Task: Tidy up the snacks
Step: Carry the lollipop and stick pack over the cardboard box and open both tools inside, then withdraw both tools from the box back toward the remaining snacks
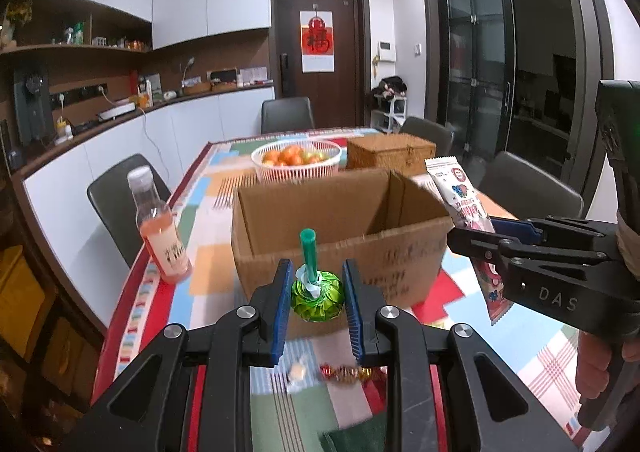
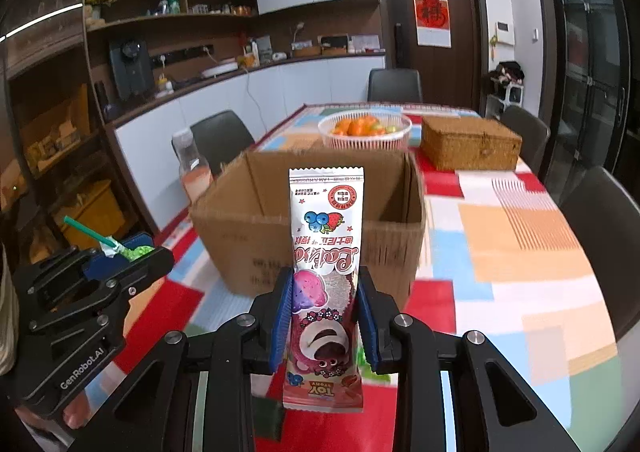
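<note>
My left gripper (image 1: 316, 298) is shut on a green-wrapped lollipop (image 1: 317, 295) with a green stick, held above the table just in front of an open cardboard box (image 1: 340, 248). My right gripper (image 2: 323, 306) is shut on a pink and white snack packet (image 2: 326, 252), held upright in front of the same box (image 2: 248, 236). The right gripper (image 1: 476, 236) and its packet (image 1: 460, 195) show at the right of the left wrist view, by the box's right corner. The left gripper (image 2: 124, 256) and lollipop (image 2: 132, 252) show at the left of the right wrist view.
A pink drink bottle (image 1: 160, 228) stands left of the box. Behind the box are a white basket of oranges (image 1: 296, 161) and a wicker box (image 1: 390, 151). Small wrapped candies (image 1: 298, 372) lie on the patterned tablecloth (image 2: 520, 244) under the left gripper. Chairs surround the table.
</note>
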